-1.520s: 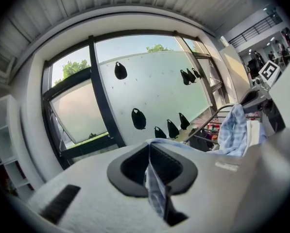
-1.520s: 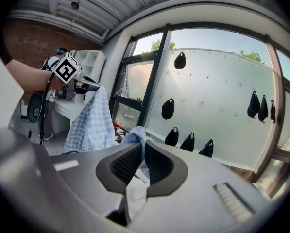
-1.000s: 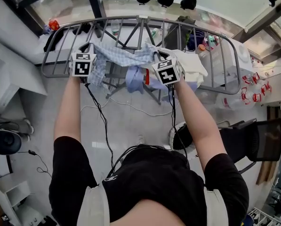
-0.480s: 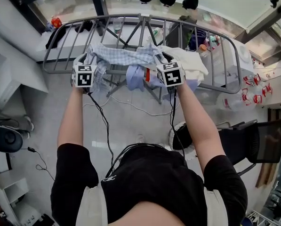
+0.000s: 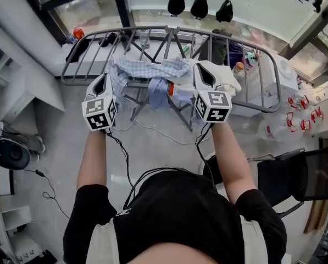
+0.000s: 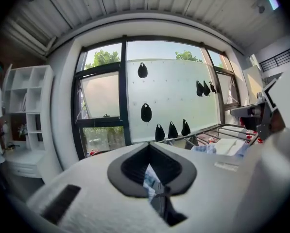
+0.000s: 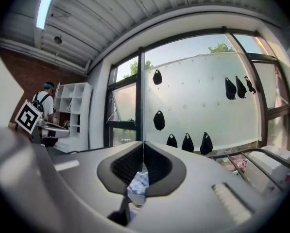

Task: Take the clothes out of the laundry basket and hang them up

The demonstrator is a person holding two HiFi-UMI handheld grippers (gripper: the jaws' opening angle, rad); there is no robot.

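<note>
A blue checked garment [image 5: 147, 67] lies draped over the top rails of the grey drying rack [image 5: 98, 37]. My left gripper [image 5: 102, 80] hangs just off the garment's left end, shut, and I see no cloth pinched at its tips [image 6: 150, 145]. My right gripper [image 5: 202, 69] is by the garment's right end, above a white garment [image 5: 228, 80]. Its jaws are closing and meet at the tips [image 7: 144, 144] with nothing caught there. In both gripper views checked cloth shows only through the slot below the tips. A lilac garment [image 5: 157, 92] hangs under the rack.
A round white-rimmed container [image 5: 203, 161] sits on the floor under my right arm. A black office chair [image 5: 301, 175] stands at the right. Bottles [image 5: 302, 120] line the right side. Black objects [image 5: 202, 5] hang at the window. Another person [image 7: 46, 103] stands by white shelves.
Both grippers let go of the ends of the checked garment and drew back from the rack toward me. The garment stays spread on the rails.
</note>
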